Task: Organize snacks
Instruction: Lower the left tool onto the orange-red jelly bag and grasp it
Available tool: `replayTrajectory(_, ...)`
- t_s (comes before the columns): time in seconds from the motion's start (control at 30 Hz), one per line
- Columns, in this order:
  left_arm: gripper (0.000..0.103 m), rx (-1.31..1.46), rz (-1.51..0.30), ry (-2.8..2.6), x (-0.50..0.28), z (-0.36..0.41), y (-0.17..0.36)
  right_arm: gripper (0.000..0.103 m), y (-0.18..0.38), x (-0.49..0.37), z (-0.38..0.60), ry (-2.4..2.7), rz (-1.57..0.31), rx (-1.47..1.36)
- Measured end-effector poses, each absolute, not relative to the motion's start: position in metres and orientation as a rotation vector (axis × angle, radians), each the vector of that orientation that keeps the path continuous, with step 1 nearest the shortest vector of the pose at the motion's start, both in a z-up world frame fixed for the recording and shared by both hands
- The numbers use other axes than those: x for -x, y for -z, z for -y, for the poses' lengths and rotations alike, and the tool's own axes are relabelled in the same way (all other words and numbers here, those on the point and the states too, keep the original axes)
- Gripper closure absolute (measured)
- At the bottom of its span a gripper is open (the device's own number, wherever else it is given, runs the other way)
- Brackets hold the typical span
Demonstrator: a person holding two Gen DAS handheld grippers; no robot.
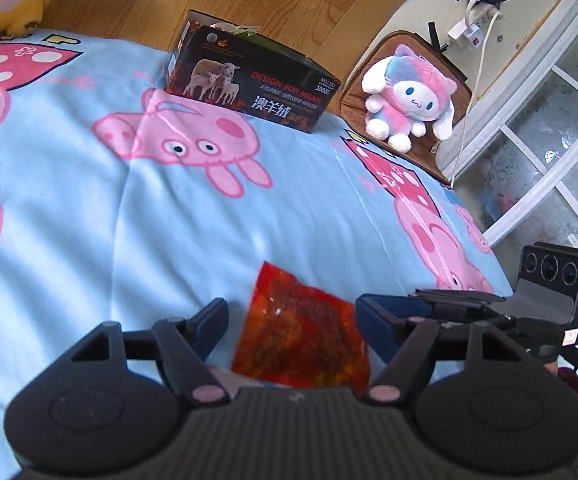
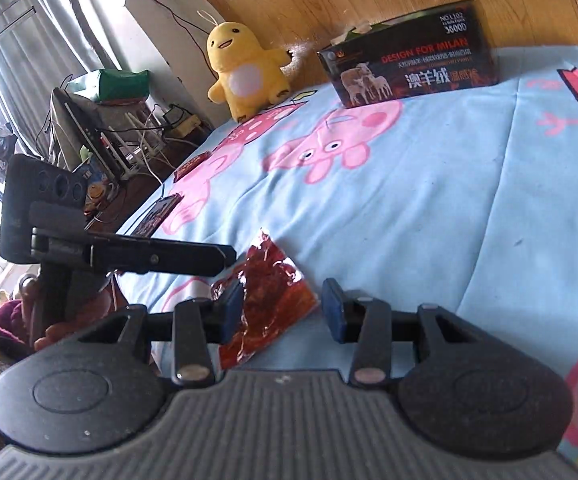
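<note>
Step in hand, as I read it: picking up the red snack packet (image 1: 301, 332), which lies flat on the bed (image 1: 89, 240) near its front edge, w/ both tongs around it. Left tongs (image 1: 293, 320) spread, packet between the pads, no pad pressing. Right tongs (image 2: 283, 308) also spread; its left pad overlaps the packet's edge in the right wrist view, can't tell if it touches.

Next move prob. calls for one pair to close on the packet, then carry it to the dark box (image 1: 249, 80) at 12 o'clock, by the headboard. Box looks like the likely bin, but that's a guess.

Around: two more small packets (image 2: 161, 212) at 10 o'clock near the bed's edge; yellow plush (image 2: 245, 72) at 11; pink-white plush (image 1: 405, 104) at 1. Path to box is open bedding. Main risk: the two tongs sit close together and could knock each other.
</note>
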State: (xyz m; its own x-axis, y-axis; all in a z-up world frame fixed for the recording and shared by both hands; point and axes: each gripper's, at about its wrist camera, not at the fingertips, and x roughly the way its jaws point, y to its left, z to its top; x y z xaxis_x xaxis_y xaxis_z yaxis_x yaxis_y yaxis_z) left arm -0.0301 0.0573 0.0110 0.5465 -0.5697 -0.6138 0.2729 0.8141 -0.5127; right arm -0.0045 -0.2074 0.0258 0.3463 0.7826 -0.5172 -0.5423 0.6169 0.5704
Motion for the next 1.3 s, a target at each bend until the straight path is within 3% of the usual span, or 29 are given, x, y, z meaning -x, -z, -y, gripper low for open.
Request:
replayTrajectory(0.13, 0.033, 0.409, -0.848, 0.523, 0.032, -0.054, -0.009, 0.061, -0.019, 0.004, 0.203, -0.928, -0.873, -0.355)
replayTrajectory(0.2, 0.034, 0.434, -0.837, 0.526, 0.033, -0.055, -0.007, 0.095, -0.01, 0.003, 0.196, -0.952, -0.926, -0.368)
replayTrajectory(0.43, 0.038, 0.472, -0.816, 0.499, 0.031, -0.067, -0.008, 0.099, -0.004, -0.005, 0.206, -0.934, -0.951, -0.505)
replayTrajectory(0.6, 0.035, 0.57, -0.8, 0.485, 0.024, -0.094, -0.018, 0.101, -0.013, -0.018, 0.243, -0.745, -0.849, -0.567)
replayTrajectory(0.8, 0.035, 0.569, -0.893, 0.611, 0.004, -0.052, -0.008, 0.101, 0.009, -0.028, 0.277, -0.61, -0.865, -0.794)
replayTrajectory(1.0, 0.036, 0.437, -0.942, 0.635, 0.0, -0.022, -0.009, 0.093, 0.0, -0.019, 0.284, -0.694, -0.946, -0.72)
replayTrajectory(1.3, 0.036, 0.437, -0.924, 0.626, 0.004, -0.027, -0.009, 0.094, 0.007, -0.017, 0.267, -0.832, -1.001, -0.772)
